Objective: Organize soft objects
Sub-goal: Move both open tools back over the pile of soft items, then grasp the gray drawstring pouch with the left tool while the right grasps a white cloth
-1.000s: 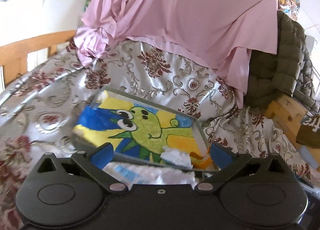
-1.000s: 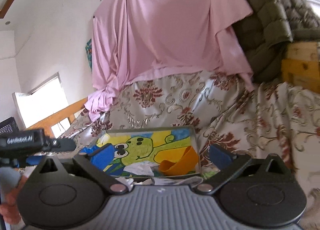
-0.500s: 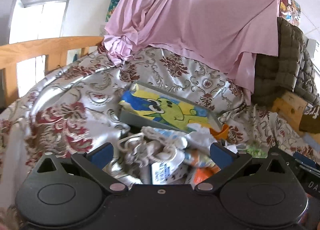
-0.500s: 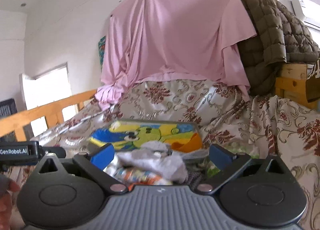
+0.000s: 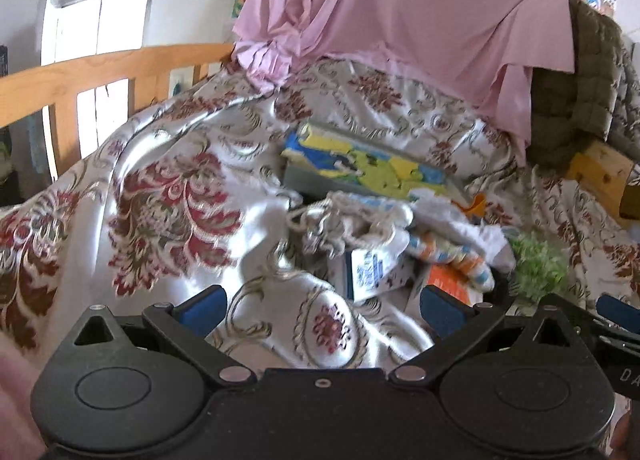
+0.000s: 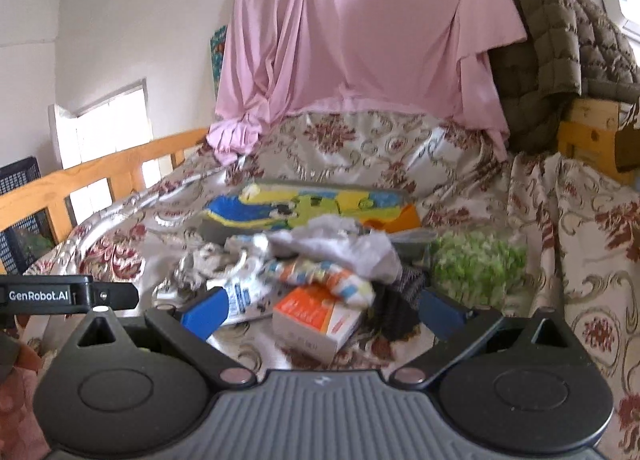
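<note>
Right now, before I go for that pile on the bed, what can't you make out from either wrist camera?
- Dark item in the right wrist view: mostly under the white cloth and the striped sock; what it is cannot be told.
- Green fluffy thing: motion-blurred in both views.
- Orange-and-white box: print unreadable.
- Tray contents: hidden by its near wall and the pile.
</note>
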`<state>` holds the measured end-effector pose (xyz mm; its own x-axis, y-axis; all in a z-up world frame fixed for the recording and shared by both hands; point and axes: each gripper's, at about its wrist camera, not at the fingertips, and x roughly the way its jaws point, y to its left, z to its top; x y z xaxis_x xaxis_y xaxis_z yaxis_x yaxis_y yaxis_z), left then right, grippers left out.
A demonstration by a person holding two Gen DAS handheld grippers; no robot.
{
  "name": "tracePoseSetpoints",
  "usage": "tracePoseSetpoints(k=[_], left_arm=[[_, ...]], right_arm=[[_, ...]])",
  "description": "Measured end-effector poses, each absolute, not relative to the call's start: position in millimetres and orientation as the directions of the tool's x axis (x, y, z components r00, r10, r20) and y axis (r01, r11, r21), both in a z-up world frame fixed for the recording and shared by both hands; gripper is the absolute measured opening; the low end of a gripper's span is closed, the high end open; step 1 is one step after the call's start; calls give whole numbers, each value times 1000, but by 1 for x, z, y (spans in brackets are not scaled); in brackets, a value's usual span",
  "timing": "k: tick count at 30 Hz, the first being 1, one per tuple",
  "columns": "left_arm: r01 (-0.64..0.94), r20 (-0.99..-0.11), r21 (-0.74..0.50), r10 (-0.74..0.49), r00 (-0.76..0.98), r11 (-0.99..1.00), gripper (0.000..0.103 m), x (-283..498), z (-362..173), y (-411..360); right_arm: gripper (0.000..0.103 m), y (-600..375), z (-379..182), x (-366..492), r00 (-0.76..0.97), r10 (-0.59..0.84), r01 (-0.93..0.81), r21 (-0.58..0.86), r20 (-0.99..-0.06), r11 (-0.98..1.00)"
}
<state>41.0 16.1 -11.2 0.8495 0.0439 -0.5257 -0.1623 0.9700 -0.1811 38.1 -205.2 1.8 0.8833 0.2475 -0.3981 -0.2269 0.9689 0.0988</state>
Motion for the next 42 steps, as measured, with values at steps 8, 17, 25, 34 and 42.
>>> tracePoseSetpoints(k=[8, 17, 25, 34, 42], left_arm=[[-177, -561, -143, 68, 825, 974, 102, 42, -16, 13], [-199, -605, -120, 87, 791, 973, 102, 50, -21, 11], [-230, -638, -146, 87, 766, 962, 102, 58, -25, 16], [-258, -658, -181, 78, 749, 949, 102, 68, -27, 26], [-251, -632, -183, 81, 770, 951, 102, 91, -20, 31]], right_arm=[[103, -204, -6, 41, 864, 239, -220, 96, -442, 971], [103, -206, -13, 48, 847, 229, -206, 102, -481, 973], [103, -207, -17, 55, 834, 241, -208, 121, -496, 971], [103, -203, -19, 72, 820, 253, -214, 135, -514, 967], [103, -196, -13, 91, 839, 261, -239, 107, -478, 965]])
